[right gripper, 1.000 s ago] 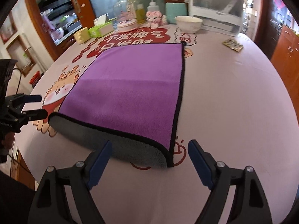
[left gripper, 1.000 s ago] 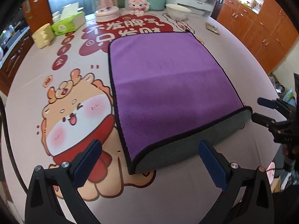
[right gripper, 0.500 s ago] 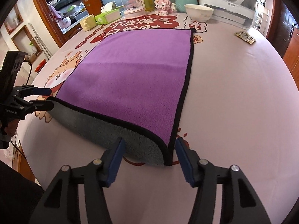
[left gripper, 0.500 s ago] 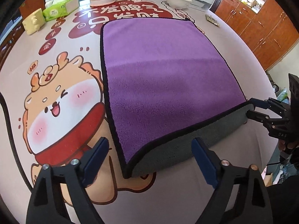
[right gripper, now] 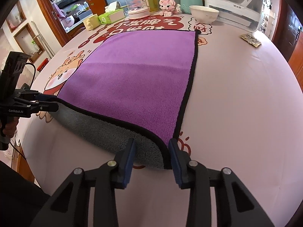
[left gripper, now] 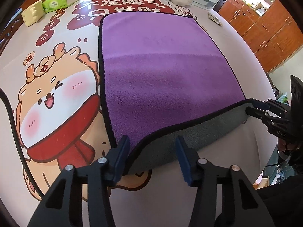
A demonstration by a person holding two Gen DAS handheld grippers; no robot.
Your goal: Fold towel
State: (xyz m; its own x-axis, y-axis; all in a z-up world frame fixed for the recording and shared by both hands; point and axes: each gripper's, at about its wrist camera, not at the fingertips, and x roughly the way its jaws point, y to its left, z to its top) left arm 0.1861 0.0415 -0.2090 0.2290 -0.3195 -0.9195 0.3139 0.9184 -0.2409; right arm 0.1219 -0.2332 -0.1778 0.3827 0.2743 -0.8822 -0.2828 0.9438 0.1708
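A purple towel (left gripper: 162, 71) with black trim and a grey underside lies flat on the printed tablecloth; it also shows in the right wrist view (right gripper: 136, 75). Its near edge hangs over the table edge, grey side out. My left gripper (left gripper: 152, 155) straddles the near left corner, jaws narrowed but still apart. My right gripper (right gripper: 151, 157) straddles the near right corner, jaws also narrowed and apart. Each gripper shows in the other's view, the right one (left gripper: 251, 107) and the left one (right gripper: 49, 103), with its tips around the towel's hem.
At the table's far side stand a white bowl (right gripper: 203, 14), a tissue box (right gripper: 111, 16), a glass dome (right gripper: 137, 1), a pink toy (right gripper: 168, 6) and a white appliance (right gripper: 236, 3). A small packet (right gripper: 250, 39) lies far right. Wooden cabinets (left gripper: 265, 28) stand to the right.
Both grippers have moved forward onto the towel's near corners and their jaws have narrowed around the hem.
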